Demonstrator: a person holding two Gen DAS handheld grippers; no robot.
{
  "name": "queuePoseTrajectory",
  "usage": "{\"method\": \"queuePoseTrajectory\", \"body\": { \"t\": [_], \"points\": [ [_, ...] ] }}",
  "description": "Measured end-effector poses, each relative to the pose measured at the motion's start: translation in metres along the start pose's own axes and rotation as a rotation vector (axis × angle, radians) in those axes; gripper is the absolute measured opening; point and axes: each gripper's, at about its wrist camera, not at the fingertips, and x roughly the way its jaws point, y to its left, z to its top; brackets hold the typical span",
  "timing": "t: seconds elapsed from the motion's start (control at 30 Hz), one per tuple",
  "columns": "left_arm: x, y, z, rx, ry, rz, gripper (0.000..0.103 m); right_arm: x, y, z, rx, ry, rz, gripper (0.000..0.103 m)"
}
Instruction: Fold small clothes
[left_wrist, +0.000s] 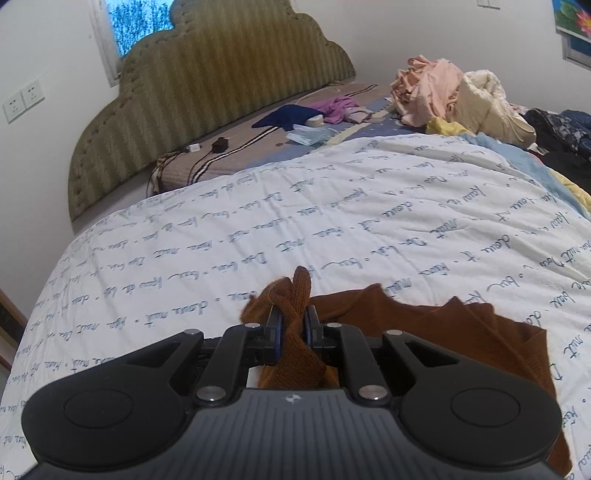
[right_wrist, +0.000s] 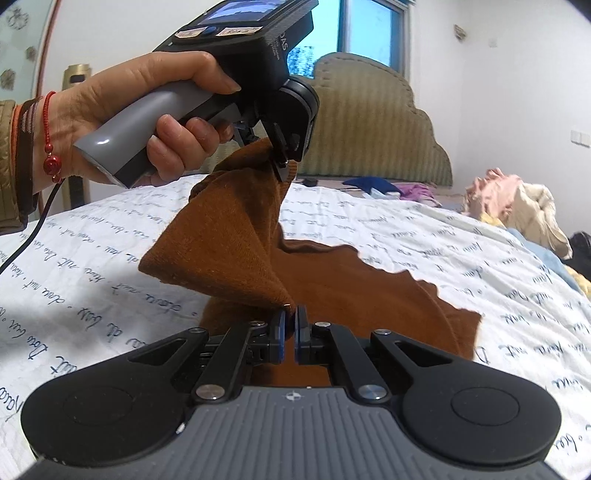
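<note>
Softly ribbed brown knit garment (right_wrist: 229, 236)

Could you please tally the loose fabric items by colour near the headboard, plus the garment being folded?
Brown garment, held by the left gripper and the right gripper: 1
Navy cloth: 1
Purple cloth: 1
Light blue cloth: 1
Total: 4

headboard (left_wrist: 221, 92) green, padded | clothes pile (left_wrist: 443, 96) far corner | wall sockets (left_wrist: 24, 101) | perhaps a charger (left_wrist: 220, 144)
</note>
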Motion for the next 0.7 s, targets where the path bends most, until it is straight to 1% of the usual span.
{"method": "queuePoseTrajectory", "body": {
  "t": [0.03, 0.07, 0.23, 0.33, 0.37, 0.43, 0.47, 0.5, 0.53, 0.6, 0.63, 0.67, 0.7],
  "points": [
    [0.001, -0.005, 0.001, 0.005, 0.000, -0.002, 0.011, -0.001, -0.004, -0.001, 0.012, 0.001, -0.003, 0.004],
    [0.001, -0.010, 0.002, 0.011, 0.000, -0.003, 0.011, -0.002, -0.008, -0.002, 0.024, 0.002, -0.008, 0.000],
    [0.005, -0.035, 0.008, 0.045, -0.004, -0.014, 0.010, -0.006, -0.029, -0.009, 0.076, 0.007, -0.047, 0.001],
    [0.011, -0.047, 0.009, 0.060, -0.001, -0.012, 0.008, -0.003, -0.041, -0.013, 0.108, 0.059, -0.044, 0.001],
    [0.013, -0.049, 0.009, 0.063, 0.003, -0.010, 0.007, -0.003, -0.043, -0.015, 0.106, 0.071, -0.031, 0.003],
    [0.018, -0.052, 0.008, 0.066, 0.011, -0.005, 0.006, -0.005, -0.044, -0.018, 0.094, 0.094, 0.008, 0.029],
    [0.020, -0.053, 0.008, 0.066, 0.014, -0.004, 0.006, -0.006, -0.043, -0.018, 0.089, 0.098, 0.025, 0.067],
    [0.021, -0.054, 0.007, 0.067, 0.017, -0.005, 0.006, -0.007, -0.040, -0.019, 0.073, 0.088, 0.040, 0.097],
    [0.022, -0.055, 0.007, 0.070, 0.018, -0.006, 0.006, -0.009, -0.035, -0.019, 0.036, 0.064, 0.060, 0.103],
    [0.024, -0.058, 0.006, 0.079, 0.017, 0.000, 0.006, -0.007, -0.022, -0.017, -0.056, 0.043, 0.074, 0.099],
    [0.024, -0.059, 0.005, 0.084, 0.017, 0.003, 0.006, -0.001, -0.016, -0.015, -0.082, 0.042, 0.057, 0.097],
    [0.025, -0.060, 0.005, 0.087, 0.018, 0.004, 0.006, 0.007, -0.013, -0.012, -0.084, 0.048, 0.046, 0.096],
    [0.027, -0.060, 0.005, 0.089, 0.023, 0.004, 0.006, 0.019, -0.015, -0.009, -0.061, 0.077, 0.055, 0.094]
  ]
}}
